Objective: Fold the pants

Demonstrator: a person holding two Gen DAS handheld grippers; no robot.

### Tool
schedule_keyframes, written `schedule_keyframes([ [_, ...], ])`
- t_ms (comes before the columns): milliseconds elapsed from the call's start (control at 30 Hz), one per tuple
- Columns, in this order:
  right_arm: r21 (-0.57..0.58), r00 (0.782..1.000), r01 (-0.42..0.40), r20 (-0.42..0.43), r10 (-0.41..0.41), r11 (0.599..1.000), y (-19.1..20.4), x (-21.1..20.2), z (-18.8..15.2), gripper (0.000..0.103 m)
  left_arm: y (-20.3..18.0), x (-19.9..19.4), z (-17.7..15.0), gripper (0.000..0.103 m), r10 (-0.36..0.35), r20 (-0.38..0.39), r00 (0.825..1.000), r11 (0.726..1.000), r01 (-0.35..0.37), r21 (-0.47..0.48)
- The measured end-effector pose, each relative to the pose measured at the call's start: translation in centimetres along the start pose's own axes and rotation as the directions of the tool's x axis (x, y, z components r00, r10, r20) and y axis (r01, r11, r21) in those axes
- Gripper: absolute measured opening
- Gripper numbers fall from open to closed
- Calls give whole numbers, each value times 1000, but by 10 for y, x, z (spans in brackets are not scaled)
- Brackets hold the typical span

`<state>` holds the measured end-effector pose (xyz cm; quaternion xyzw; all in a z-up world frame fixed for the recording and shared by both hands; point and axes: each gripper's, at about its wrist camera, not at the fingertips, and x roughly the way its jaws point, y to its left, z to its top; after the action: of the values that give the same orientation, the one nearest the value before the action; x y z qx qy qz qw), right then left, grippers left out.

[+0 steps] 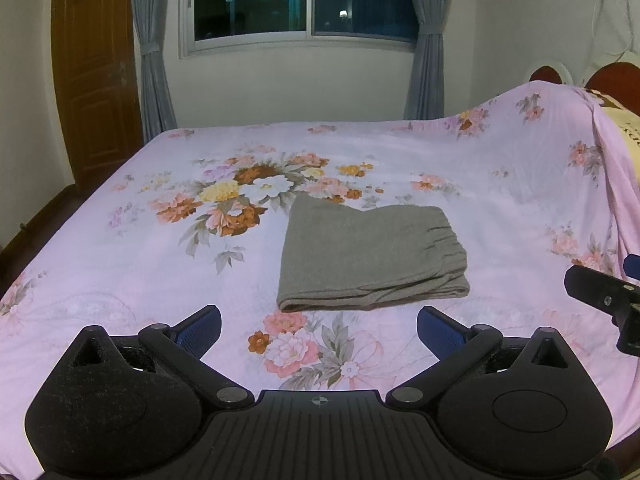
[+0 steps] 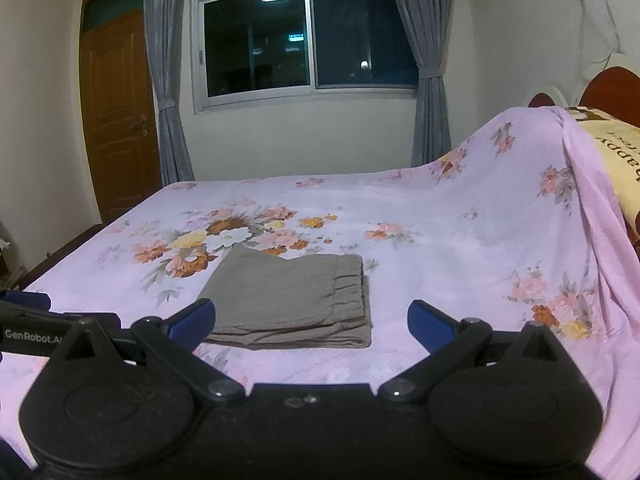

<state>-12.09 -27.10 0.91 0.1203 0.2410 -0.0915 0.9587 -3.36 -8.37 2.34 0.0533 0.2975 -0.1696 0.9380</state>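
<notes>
Grey pants (image 1: 370,256) lie folded into a compact rectangle on the pink floral bedspread (image 1: 120,280), elastic waistband to the right. They also show in the right wrist view (image 2: 292,300). My left gripper (image 1: 319,330) is open and empty, hovering just short of the pants' near edge. My right gripper (image 2: 311,322) is open and empty, also just in front of the pants, its left finger (image 2: 192,318) near their left corner. The right gripper's body (image 1: 608,300) shows at the right edge of the left wrist view.
The bedspread (image 2: 460,260) rises over pillows and a headboard (image 2: 608,88) at the right. A window (image 1: 304,0) with grey curtains is on the far wall, and a wooden door (image 1: 96,80) at the left. The bed's left edge drops to the floor.
</notes>
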Motion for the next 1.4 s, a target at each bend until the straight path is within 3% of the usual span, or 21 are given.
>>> schedule_keyframes([
  [1200, -4, 999, -24, -34, 24, 1000, 11, 16, -5, 103, -6, 20, -1, 103, -1, -35, 999, 1000, 1, 7],
  [1333, -4, 999, -28, -39, 27, 1000, 12, 20, -6, 103, -4, 23, -2, 103, -25, -39, 999, 1000, 25, -2],
  [1400, -4, 998, -32, -45, 32, 999, 11, 23, -6, 103, -2, 23, -3, 103, -51, -5, 999, 999, 51, -18],
])
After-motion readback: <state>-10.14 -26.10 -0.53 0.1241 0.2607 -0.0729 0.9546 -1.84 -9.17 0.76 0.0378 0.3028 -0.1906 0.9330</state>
